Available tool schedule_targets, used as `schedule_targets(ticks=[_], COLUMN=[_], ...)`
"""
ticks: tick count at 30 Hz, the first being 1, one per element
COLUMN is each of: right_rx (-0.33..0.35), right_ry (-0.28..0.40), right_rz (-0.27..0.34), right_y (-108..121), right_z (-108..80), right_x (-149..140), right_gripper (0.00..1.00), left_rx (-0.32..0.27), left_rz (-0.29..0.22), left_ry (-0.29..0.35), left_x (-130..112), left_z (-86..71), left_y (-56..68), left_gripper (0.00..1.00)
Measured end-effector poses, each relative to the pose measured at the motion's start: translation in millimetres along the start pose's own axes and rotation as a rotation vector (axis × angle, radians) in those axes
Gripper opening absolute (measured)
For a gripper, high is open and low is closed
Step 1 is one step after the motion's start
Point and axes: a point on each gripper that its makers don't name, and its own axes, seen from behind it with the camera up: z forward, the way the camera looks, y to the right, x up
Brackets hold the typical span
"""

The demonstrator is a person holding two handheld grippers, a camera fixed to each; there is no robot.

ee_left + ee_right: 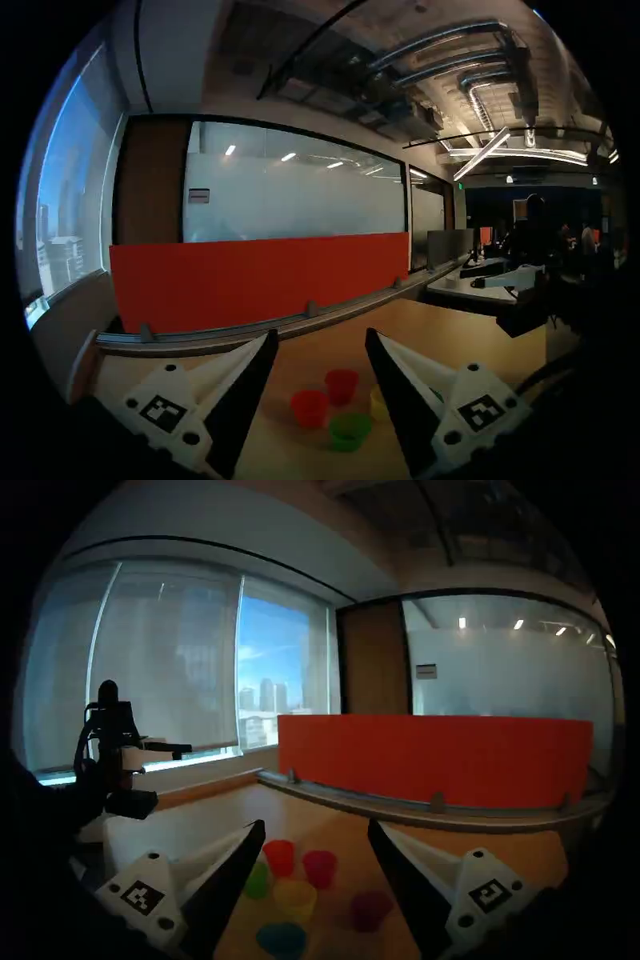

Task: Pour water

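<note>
Left gripper [320, 336] has its jaws spread and holds nothing, on the near side of the long orange partition panel [256, 280]. On the wooden desk [448, 320] in front of that panel sit a small red plastic cup [309, 406] and a small green plastic cup [350, 430]. Right gripper [316, 826] is also spread and empty, with a small yellow plastic cup [294, 898] in front of the panel. Which cup holds water cannot be told. Judged: nothing grasped, so pouring has not begun; the grasp, lift and tilt are all left.

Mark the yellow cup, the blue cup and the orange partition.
yellow cup [295, 898]: right gripper view, middle of the cup, near its rim.
blue cup [282, 940]: right gripper view, on its open top.
orange partition [436, 760]: right gripper view, middle of its front face.
</note>
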Motion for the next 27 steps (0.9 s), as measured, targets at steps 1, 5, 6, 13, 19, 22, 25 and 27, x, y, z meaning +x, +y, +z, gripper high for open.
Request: schedule_targets(ticks=[1, 5, 6, 13, 19, 22, 25, 27], right_rx=[0.0, 0.006, 0.007, 0.025, 0.028, 0.027, 0.034, 0.042], right_ry=[-0.003, -0.021, -0.028, -0.106, -0.181, -0.209, -0.232, -0.245], right_rz=[-0.002, -0.005, -0.005, -0.017, -0.055, -0.067, -0.072, -0.073], right_y=[0, -2, -2, -5, -2, 0, -1, -3], right_z=[0.7, 3.2, 3.4, 2.1, -2.2, -4.0, -6.4, -8.2], right_x=[0, -3, -5, -22, -36, -42, -48, -52], right_gripper=[0.99, 0.99, 0.99, 0.99, 0.99, 0.99, 0.99, 0.99], left_rx=[-0.006, -0.038, -0.045, -0.073, -0.085, -0.086, -0.09, -0.099], left_rz=[0.0, -0.004, -0.005, 0.005, 0.03, 0.044, 0.049, 0.046], left_ry=[-0.003, -0.021, -0.027, -0.078, -0.134, -0.155, -0.164, -0.172], left_x=[-2, -9, -11, -25, -41, -45, -47, -49], left_z=[0.8, 4.3, 5.0, 8.3, 8.9, 10.1, 11.6, 12.3], left_y=[1.4, 8.1, 9.0, 9.3, 5.1, 1.6, -0.4, 0.4], left_gripper=[0.8, 0.8, 0.8, 0.8, 0.8, 0.8, 0.8, 0.8])
